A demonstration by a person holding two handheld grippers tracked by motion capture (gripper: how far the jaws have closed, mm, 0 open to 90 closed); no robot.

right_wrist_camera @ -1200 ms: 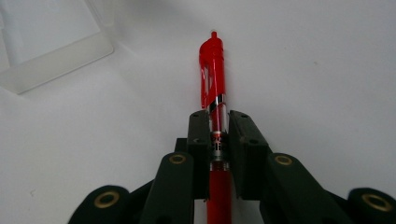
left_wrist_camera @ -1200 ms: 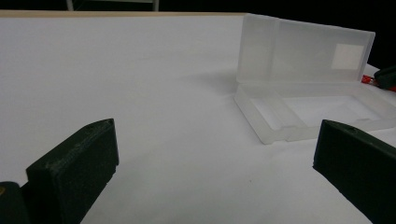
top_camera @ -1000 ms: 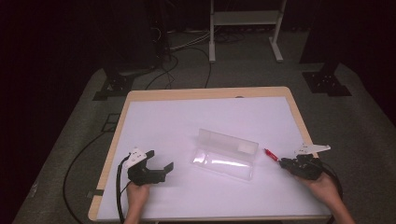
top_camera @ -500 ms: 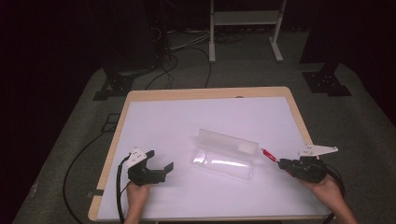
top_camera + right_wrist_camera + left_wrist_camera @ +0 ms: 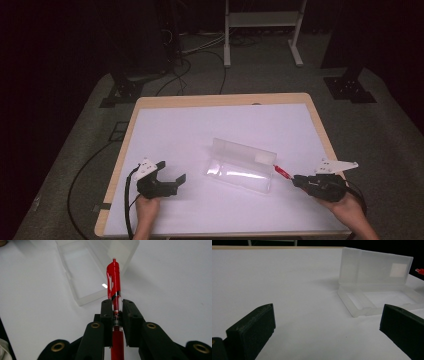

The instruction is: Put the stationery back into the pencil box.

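A clear plastic box (image 5: 241,166) lies open in the middle of the white table, its lid (image 5: 374,268) standing upright behind the shallow tray (image 5: 379,301). My right gripper (image 5: 299,181) is shut on a red pen (image 5: 114,287), held just right of the box with the clip end pointing at it. In the right gripper view the pen's end hangs over the box's near corner (image 5: 82,272). My left gripper (image 5: 170,176) rests at the table's front left, open with nothing between its jaws, pointing toward the box.
The white mat (image 5: 190,130) covers a wooden table whose edge (image 5: 220,101) shows at the back. Beyond it, on the dark floor, are cables (image 5: 185,55) and a metal stand (image 5: 260,30). A black cable (image 5: 80,175) trails off the left side.
My right gripper has lifted slightly with the red pen and shifted a little to the right and nearer. The left gripper and the box have stayed put.
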